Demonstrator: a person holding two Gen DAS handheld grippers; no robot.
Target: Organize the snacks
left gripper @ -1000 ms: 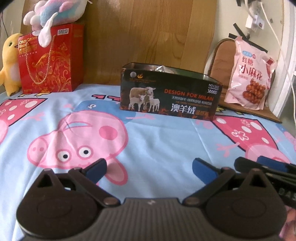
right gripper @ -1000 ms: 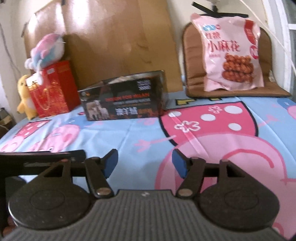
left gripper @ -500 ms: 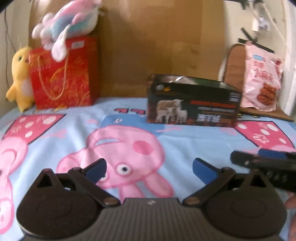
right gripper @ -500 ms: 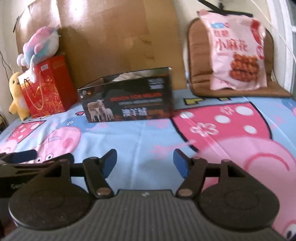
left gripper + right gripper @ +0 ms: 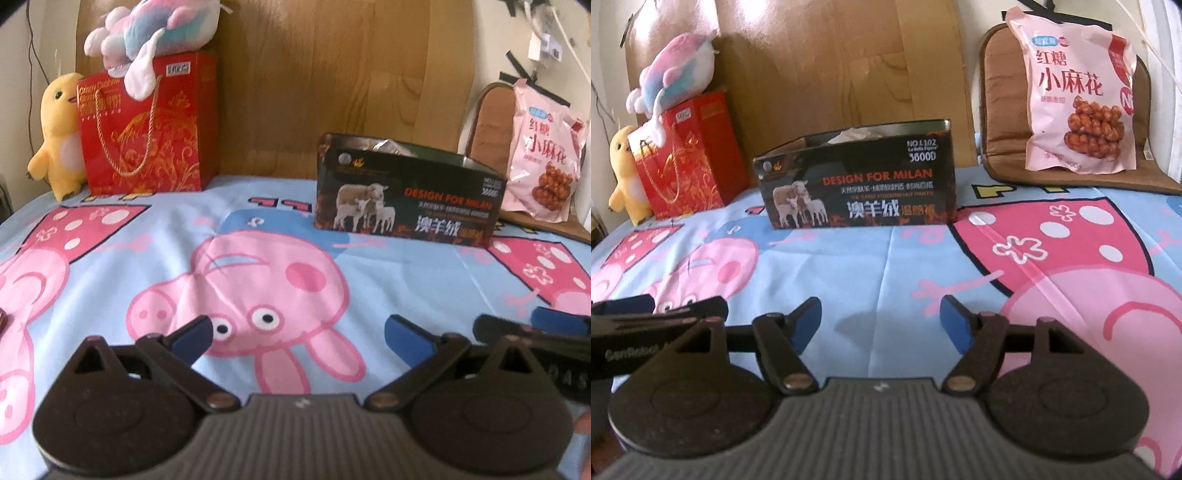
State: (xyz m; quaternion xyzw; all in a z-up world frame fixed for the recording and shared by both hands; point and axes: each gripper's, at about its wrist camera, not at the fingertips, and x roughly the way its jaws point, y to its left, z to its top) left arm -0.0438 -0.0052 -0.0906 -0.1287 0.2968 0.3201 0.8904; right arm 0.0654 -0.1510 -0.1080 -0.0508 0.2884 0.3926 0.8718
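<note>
A black open-top box (image 5: 406,199) printed with sheep stands on the cartoon-pig sheet; a silvery wrapper shows inside it. It also shows in the right wrist view (image 5: 858,184). A pink snack bag (image 5: 543,151) leans upright on a brown cushion at the back right, also in the right wrist view (image 5: 1078,92). My left gripper (image 5: 297,334) is open and empty, low over the sheet. My right gripper (image 5: 881,319) is open and empty beside it, and shows at the right edge of the left wrist view (image 5: 535,328).
A red gift bag (image 5: 147,125) with a pastel plush (image 5: 147,29) on top stands at the back left, next to a yellow chick plush (image 5: 59,133). A wooden headboard (image 5: 332,74) runs behind. A brown cushion (image 5: 1004,110) lies at the back right.
Both grippers have swung: the left view turned left, bringing the red bag and plush toys into view; the right view shifted so the box sits nearer centre. Both stay open.
</note>
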